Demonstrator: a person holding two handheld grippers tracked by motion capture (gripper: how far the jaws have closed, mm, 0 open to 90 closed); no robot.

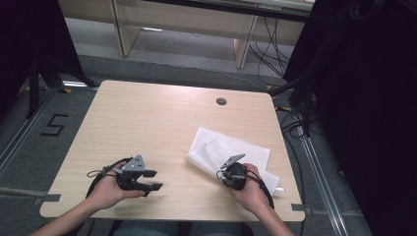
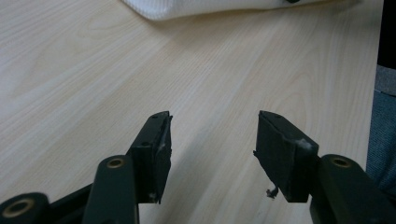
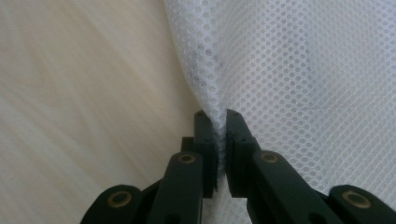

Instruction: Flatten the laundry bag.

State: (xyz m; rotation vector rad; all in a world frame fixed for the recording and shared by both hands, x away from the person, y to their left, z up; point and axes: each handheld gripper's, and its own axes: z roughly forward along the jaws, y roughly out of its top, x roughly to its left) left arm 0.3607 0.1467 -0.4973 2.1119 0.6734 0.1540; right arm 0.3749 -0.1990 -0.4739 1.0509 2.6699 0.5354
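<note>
On the table's (image 1: 147, 123) four-o'clock side, the white mesh cloth (image 1: 216, 147) lies under the right gripper (image 1: 227, 178). Left gripper (image 2: 212, 135) jaws gape, empty, cloth at twelve o'clock. Right gripper (image 3: 222, 128) jaws pinch a thin mesh fold, which could slip free if tugged hard.

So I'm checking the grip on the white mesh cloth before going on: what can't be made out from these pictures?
- High view: the right tongs sit under the hand, so the pinch on the white mesh cloth is hidden.
- Right gripper view: the cloth runs off the frame edges, so its outline is cut off.
- Left gripper view: only the cloth's edge shows at the top.
</note>
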